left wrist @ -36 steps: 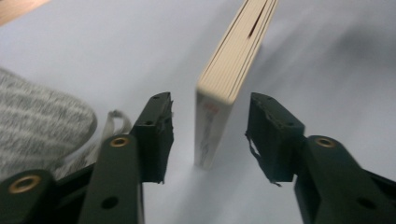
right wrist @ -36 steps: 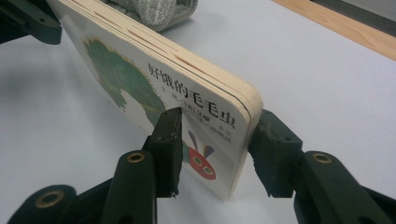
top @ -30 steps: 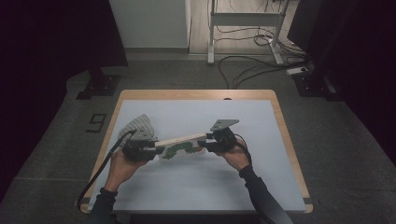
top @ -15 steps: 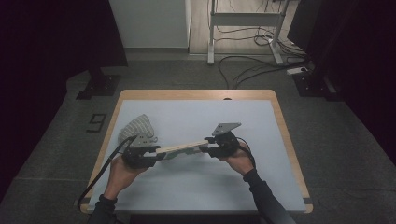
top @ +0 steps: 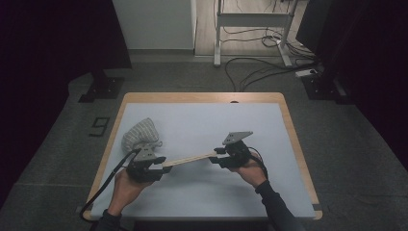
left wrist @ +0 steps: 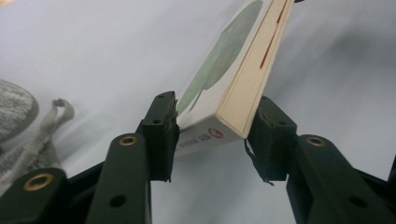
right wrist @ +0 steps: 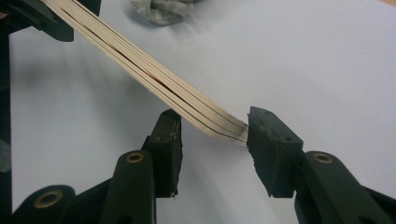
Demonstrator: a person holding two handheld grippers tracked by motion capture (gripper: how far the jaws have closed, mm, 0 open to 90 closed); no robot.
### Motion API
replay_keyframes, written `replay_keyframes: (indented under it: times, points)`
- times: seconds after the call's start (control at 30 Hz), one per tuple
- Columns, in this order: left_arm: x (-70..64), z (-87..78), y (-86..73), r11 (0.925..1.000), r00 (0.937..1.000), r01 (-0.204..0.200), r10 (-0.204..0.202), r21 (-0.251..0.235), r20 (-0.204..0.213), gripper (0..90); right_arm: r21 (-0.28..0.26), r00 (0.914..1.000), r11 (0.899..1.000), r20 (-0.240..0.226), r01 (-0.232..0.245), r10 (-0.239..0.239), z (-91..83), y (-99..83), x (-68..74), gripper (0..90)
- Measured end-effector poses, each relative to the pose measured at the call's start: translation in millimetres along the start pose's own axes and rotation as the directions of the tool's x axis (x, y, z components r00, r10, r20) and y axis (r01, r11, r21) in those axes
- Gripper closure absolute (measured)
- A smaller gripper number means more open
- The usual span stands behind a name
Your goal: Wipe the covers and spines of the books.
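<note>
High view shows the book [top: 190,159] now lifted edge-up between both grippers, nearer the counter's [top: 202,115] front edge; left gripper [left wrist: 212,135] grasps its corner, right gripper [right wrist: 212,140] grasps the opposite end.

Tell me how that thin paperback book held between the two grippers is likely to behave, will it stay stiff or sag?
The book spans both grippers with little visible bow, so it seems fairly stiff edgewise. Its glossy cover could be slippery. The page edges show gaps, so it may fan open if the right gripper, whose jaws stand wider than the book, lets go.
</note>
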State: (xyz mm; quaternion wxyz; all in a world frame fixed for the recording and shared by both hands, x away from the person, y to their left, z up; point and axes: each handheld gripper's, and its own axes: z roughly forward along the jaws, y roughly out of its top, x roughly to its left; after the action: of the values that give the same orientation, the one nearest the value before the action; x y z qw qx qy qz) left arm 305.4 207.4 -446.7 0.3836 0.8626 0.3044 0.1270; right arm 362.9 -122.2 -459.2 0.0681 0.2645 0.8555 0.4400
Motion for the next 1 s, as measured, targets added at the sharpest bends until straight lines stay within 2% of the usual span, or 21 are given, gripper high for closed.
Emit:
replay_keyframes:
  times: [0.27,0.63,1.0]
  points:
    - [-13.5,1.0,-4.2,0.9997,0.9992,-0.012,0.013,0.019,-0.039,51.1,0.017,1.0,1.0,-0.004,-0.006,0.006,-3.2,-7.3,6.1,52.8]
    - [-23.3,4.4,-16.6,0.9977,0.9989,0.04,-0.038,0.055,-0.028,45.6,0.053,0.9995,0.998,-0.022,-0.023,0.024,-3.3,-21.6,12.9,49.7]
    - [-38.5,9.8,-33.4,0.9953,0.9974,0.056,-0.052,0.08,-0.049,41.9,0.088,0.9984,0.995,-0.039,-0.038,0.041,-1.6,-39.2,20.3,48.2]
